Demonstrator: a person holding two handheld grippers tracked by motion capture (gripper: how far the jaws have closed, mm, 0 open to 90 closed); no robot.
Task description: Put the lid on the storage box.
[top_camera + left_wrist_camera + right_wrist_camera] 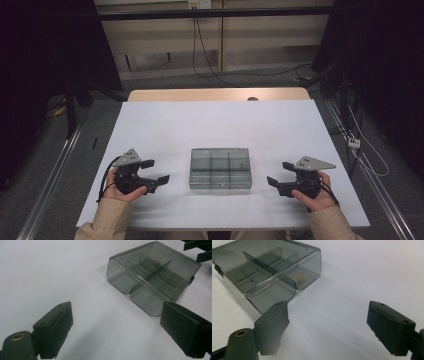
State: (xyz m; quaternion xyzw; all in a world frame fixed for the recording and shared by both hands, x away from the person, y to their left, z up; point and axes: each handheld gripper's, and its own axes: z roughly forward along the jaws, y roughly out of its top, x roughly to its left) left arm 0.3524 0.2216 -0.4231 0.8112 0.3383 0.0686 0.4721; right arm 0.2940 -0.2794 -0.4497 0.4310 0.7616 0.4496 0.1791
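Observation:
A smoky see-through compartment box (220, 168) lies flat in the middle of the white table (215, 125). It looks shut, with dividers inside. A small tan piece (243, 164) sits in its far right compartment. My left gripper (156, 171) rests left of the box, open, with nothing between its jaws. My right gripper (280, 173) is right of the box, also open with nothing in it. Both point inward at the box, clear of it. The left gripper view has the box (152, 277) beyond my left gripper (117, 330). The right gripper view shows the box (267, 267), the tan piece (300, 277) and my right gripper (328, 327).
The table's far edge is a wooden strip (215, 94). Black cables (200, 55) trail over the floor behind it, and dark curtains hang at both sides. The right gripper's jaws (200, 250) show past the box in the left gripper view.

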